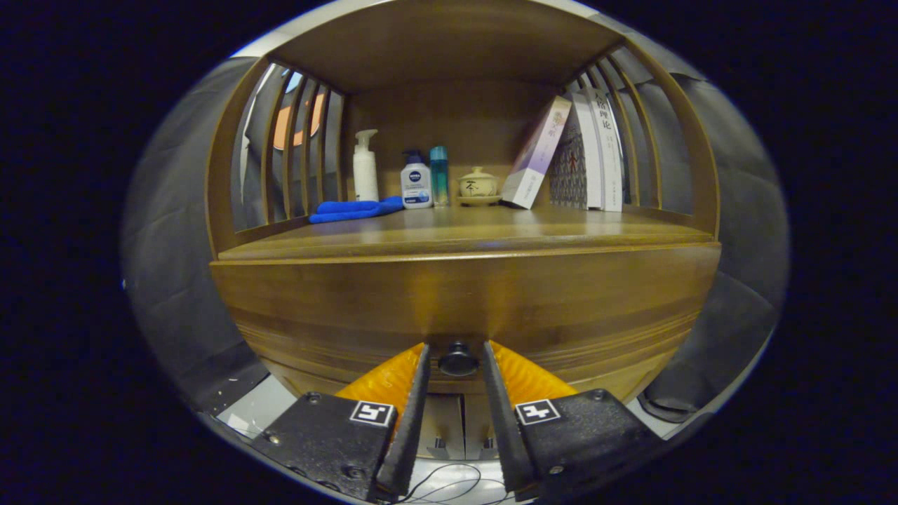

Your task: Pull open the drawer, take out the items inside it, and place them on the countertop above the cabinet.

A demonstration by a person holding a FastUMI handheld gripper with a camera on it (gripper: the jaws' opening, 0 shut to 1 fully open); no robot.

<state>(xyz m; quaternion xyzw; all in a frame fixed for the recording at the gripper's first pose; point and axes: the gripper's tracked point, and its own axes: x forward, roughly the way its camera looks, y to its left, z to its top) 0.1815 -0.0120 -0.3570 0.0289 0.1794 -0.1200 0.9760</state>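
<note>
A wooden cabinet fills the scene, and its drawer front [561, 308] stands closed, flush under the countertop [491, 235]. A small dark round knob [459, 359] sits at the middle of the drawer's lower part. My gripper [456, 348] is right at the drawer front, its two fingertips flanking the knob, one on each side. A thin gap shows between each finger and the knob, so the jaws stand slightly apart around it. The drawer's contents are hidden.
At the back of the countertop stand a white pump bottle [365, 167], a lotion bottle [416, 182], a teal bottle [439, 175], a lidded cup [478, 185] and leaning books [589, 154]. A blue cloth [354, 210] lies at the left. Slatted sides and a roof enclose the shelf.
</note>
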